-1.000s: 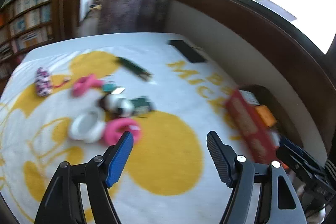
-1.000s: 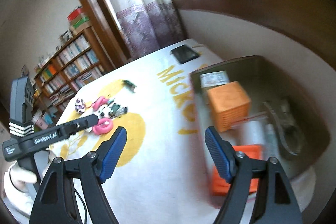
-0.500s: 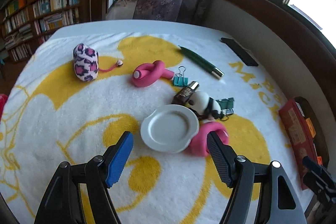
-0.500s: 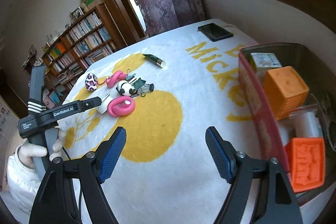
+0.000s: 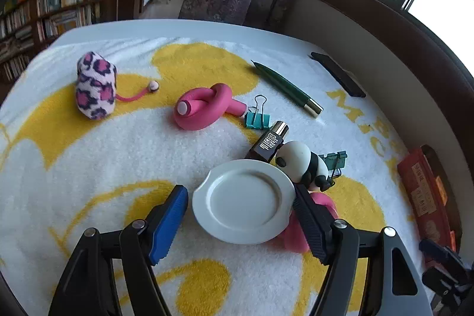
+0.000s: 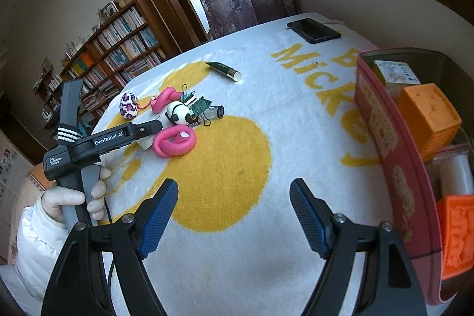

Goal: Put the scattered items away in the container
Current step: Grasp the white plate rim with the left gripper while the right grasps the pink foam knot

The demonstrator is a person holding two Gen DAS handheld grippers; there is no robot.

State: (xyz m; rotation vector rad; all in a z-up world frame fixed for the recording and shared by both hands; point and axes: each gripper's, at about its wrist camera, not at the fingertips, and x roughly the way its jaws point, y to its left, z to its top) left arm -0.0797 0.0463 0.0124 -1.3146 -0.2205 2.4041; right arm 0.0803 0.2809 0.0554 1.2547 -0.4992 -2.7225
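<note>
Orange blocks already sit in the red container (image 6: 382,135) at right; the white lid (image 5: 244,205), panda toy (image 5: 302,163) and pen (image 5: 286,88) remain mid-frame, with the left gripper (image 5: 240,215) wide around the lid and the right gripper (image 6: 234,209) wide, empty.

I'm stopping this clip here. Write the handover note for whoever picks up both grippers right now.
Left gripper: open, jaws either side of the white lid, not pressing on it.
Right gripper: open, empty, over bare towel beside the container.
Scattered on the towel: white lid, two pink loops, panda toy, dark bottle, binder clips, spotted pouch, green pen.
The container holds orange blocks and other things.
Left: everything scattered; the lid looks first.
</note>
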